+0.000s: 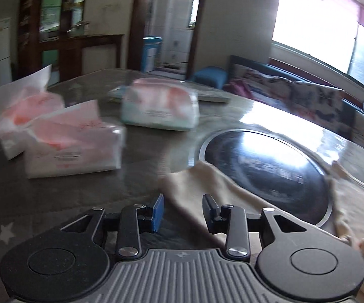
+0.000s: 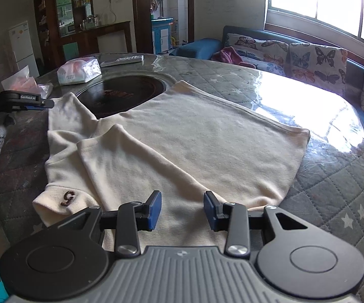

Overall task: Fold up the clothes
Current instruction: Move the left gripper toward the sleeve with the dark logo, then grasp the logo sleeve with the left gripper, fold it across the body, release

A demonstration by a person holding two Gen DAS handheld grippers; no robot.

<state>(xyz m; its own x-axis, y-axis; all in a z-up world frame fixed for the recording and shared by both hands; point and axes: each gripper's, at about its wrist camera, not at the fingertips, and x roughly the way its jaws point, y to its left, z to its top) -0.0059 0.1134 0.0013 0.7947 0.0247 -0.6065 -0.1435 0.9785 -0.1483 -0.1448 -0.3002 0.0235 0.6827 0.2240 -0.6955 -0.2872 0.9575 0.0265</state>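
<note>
cream sweater [image 2: 182,136] lies spread flat on the quilted round table [image 2: 333,176], one sleeve folded across the body, its far edge overlapping the dark round cooktop [image 2: 121,93]. right gripper [image 2: 182,209] hangs over the near hem, fingers apart, nothing gripped. left gripper [image 1: 183,210] over the sleeve end [image 1: 197,184], fingers apart, empty. tissue packs [image 1: 73,141] sit beyond, blurred.

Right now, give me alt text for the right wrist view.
A cream sweater lies spread on a quilted table, one sleeve folded across it. The open right gripper hovers over its near edge; the left gripper is at its far sleeve.
</note>
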